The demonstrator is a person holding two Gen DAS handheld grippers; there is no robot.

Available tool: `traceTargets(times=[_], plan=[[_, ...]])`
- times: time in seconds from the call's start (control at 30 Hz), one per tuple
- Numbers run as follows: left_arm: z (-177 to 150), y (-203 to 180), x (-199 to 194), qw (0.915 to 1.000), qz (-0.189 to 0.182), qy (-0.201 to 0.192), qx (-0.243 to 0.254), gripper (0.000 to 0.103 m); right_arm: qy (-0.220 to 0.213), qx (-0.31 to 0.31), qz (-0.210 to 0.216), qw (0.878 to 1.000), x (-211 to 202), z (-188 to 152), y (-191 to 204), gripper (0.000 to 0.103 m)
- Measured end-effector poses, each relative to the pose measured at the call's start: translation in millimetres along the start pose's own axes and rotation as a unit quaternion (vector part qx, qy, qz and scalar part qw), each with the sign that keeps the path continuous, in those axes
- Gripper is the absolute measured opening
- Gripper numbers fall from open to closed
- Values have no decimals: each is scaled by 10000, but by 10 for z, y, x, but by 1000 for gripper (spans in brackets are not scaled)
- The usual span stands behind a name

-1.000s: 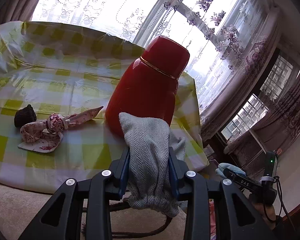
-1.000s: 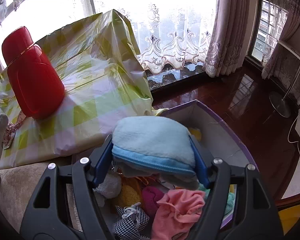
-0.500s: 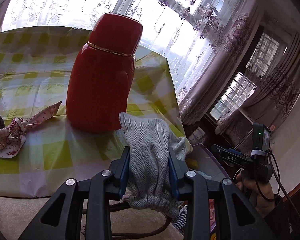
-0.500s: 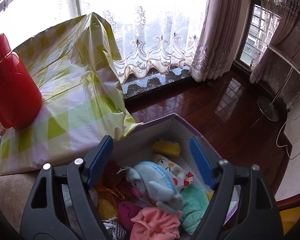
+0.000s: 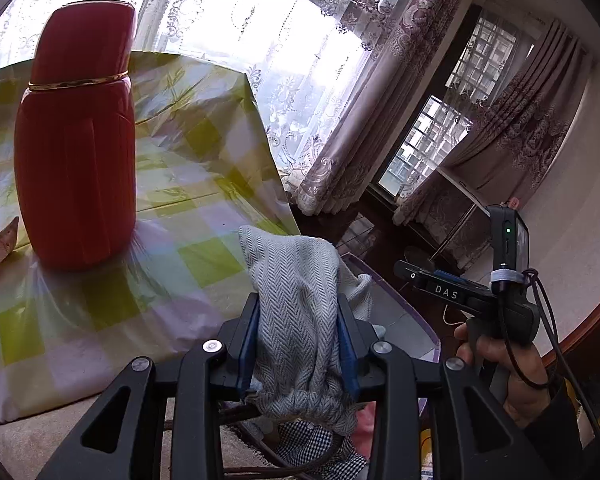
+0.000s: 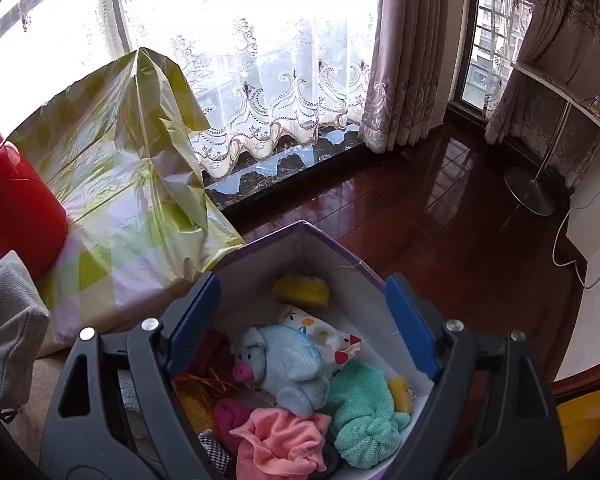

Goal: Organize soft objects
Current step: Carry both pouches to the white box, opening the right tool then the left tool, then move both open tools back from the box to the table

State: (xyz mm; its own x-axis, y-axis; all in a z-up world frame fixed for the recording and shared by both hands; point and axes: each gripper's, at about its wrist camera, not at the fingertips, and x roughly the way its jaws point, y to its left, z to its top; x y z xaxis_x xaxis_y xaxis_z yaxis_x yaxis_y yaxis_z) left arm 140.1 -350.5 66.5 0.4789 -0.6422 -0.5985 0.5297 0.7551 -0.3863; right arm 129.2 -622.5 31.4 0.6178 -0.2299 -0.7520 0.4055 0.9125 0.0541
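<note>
Cloth [image 5: 300, 312] clamped in left gripper [image 5: 298, 344] – beside box [image 5: 396, 300] (tail drooping).

The grey herringbone cloth [image 5: 300, 320] covers the inner faces of the left gripper [image 5: 299, 344], so where the pads meet it is hidden. Its lower end hides much of the box [image 5: 400, 300] and the checked fabric [image 5: 316, 444] under it. The red flask [image 6: 16, 204] is cut by the right wrist view's left edge. Beneath the blue plush pig [image 6: 288, 368], the pink cloth [image 6: 280, 440] and the green towel [image 6: 364, 412], the lower items cannot be made out. The right gripper [image 6: 304, 328] frame hides the box's near wall.
</note>
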Motion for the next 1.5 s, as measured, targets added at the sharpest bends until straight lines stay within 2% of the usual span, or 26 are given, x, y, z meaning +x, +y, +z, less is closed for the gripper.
traceTargets(times=[0.27, 0.3, 0.33, 0.4, 0.6, 0.97, 1.27, 1.5], plan=[[161, -425, 268, 9975, -384, 54, 590, 37, -69, 256, -92, 9996, -51, 36, -198, 87], [181, -476, 310, 9965, -474, 44, 685, 45, -63, 298, -89, 9995, -57, 37, -220, 87], [195, -505, 367, 9958, -507, 87, 752, 61, -56, 335, -74, 9994, -60, 39, -242, 87], [201, -501, 491, 9965, -206, 153, 791, 75, -50, 381, -62, 9992, -60, 39, -274, 87], [113, -267, 544, 9979, 101, 336, 551, 75, 8, 377, -7, 9993, -43, -10, -307, 87], [61, 143, 100, 9993, 350, -81, -75, 75, 113, 169, 316, 9993, -85, -65, -65, 87], [-45, 468, -312, 9957, 726, -377, -435, 75, 251, -263, 825, 9959, -161, -191, 485, 87], [-166, 835, -663, 9883, 1125, -540, -881, 75, 487, -818, 1291, 9871, -296, -350, 1122, 87]])
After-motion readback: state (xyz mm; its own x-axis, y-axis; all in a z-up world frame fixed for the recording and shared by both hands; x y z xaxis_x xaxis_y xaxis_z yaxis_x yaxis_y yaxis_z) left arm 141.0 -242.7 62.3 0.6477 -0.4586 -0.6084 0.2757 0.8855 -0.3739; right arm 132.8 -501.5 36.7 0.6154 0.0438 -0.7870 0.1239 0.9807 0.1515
